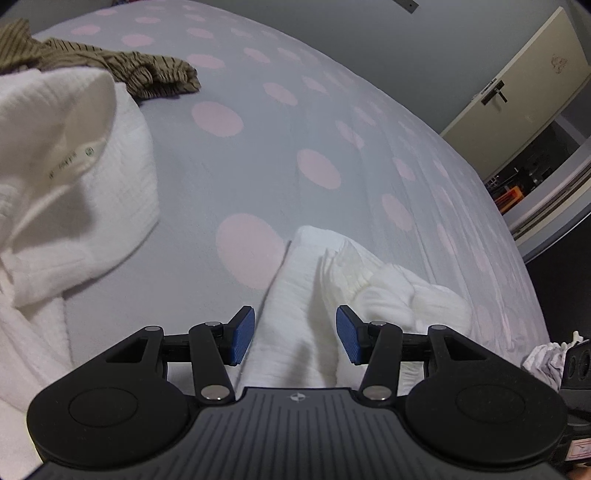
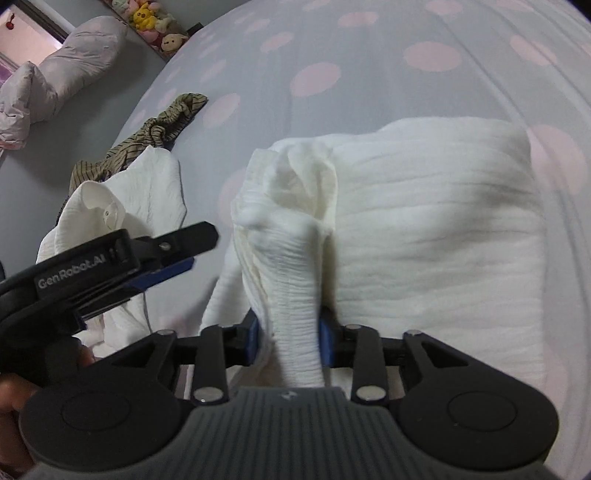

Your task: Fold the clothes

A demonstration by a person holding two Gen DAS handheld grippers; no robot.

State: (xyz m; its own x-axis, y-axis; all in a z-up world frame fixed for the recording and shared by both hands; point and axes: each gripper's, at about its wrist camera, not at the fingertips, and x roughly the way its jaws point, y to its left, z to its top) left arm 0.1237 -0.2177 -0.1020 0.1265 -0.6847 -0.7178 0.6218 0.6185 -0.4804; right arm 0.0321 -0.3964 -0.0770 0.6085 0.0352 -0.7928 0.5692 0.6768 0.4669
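White crinkled cotton garment (image 2: 424,236) lies spread on a bed under a pale grey sheet with large pink dots (image 2: 317,77), a bunched sleeve of the same cloth (image 2: 295,288) rising from it into the right claw (image 2: 290,341). That claw's blue pads (image 2: 327,341) stand on either side of the gathered sleeve and appear to press against it, the fabric filling the gap between them. In the left wrist view, the left claw (image 1: 295,334) hangs spread above the bed, its ribbed blue pads (image 1: 242,334) well apart with a fold of white cloth (image 1: 295,332) lying beneath and between them; nothing is pinched. The left claw also shows at the left edge of the right wrist view, its black body pointing across a collared part of the white garment (image 2: 110,206). Part of a hand (image 2: 14,398) is visible at the lower left corner there. An olive-brown striped garment (image 1: 122,66) lies crumpled further up the bed, touching the far edge of the white cloth. A pale quilted bundle (image 2: 66,62) rests beyond the head of the bed, beside a row of soft toys (image 2: 155,22). A cream cabinet door with a dark handle (image 1: 517,81) stands past the bed's far side in the left wrist view.
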